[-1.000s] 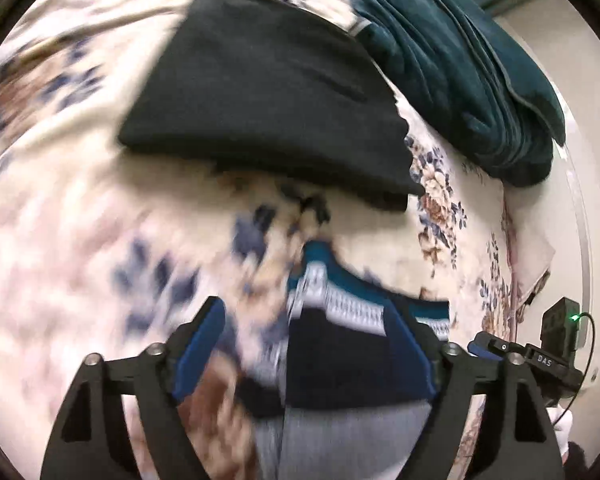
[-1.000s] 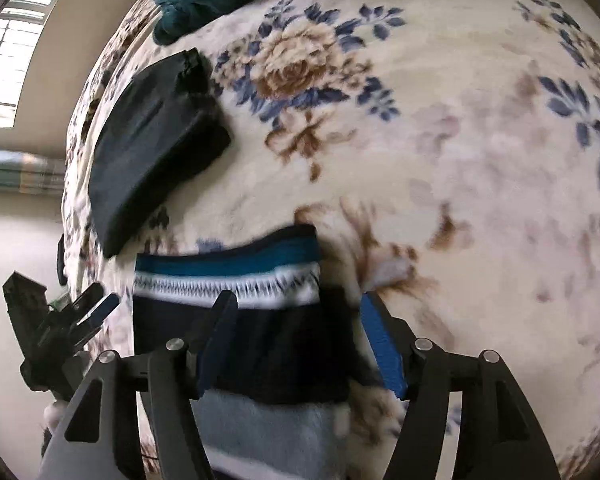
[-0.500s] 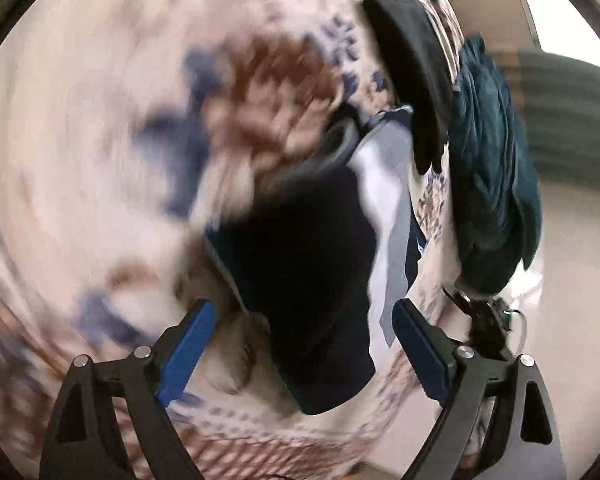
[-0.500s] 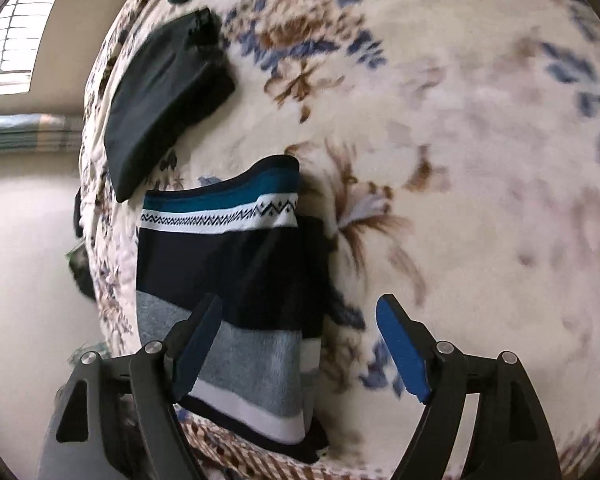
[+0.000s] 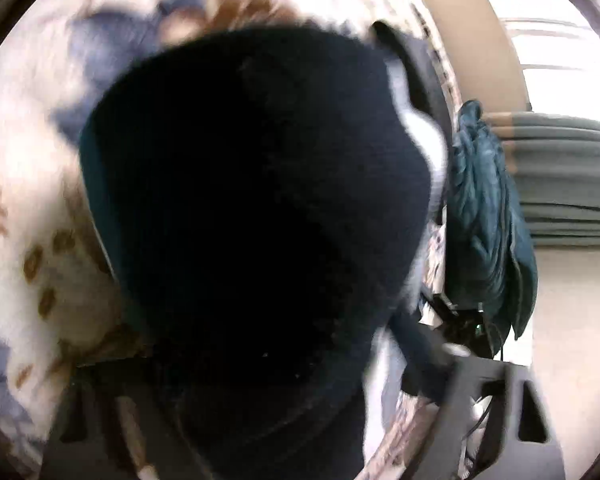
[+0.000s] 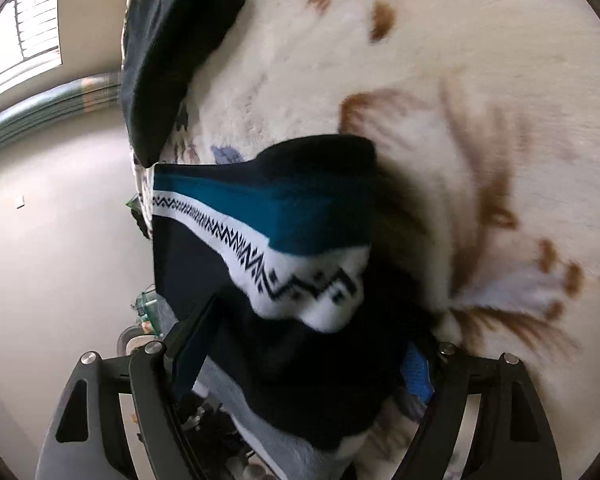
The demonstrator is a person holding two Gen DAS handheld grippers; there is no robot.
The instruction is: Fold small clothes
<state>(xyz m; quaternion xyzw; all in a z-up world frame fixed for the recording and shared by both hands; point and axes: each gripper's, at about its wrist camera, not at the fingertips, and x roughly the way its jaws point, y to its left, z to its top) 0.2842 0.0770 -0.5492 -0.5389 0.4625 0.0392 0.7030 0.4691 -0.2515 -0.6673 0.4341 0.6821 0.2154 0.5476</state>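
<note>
Sweater (image 6: 260, 248), navy with teal and white zigzag bands, lies folded on floral blanket (image 6: 480, 80). My right gripper (image 6: 304, 364) and left gripper (image 5: 260, 392) straddle it, jaws closing; grip not discernible.

Both wrist cameras looked down along their fingers, very close to the striped garment (image 6: 260, 240) on the floral blanket (image 6: 480, 80), which both views shared.
</note>
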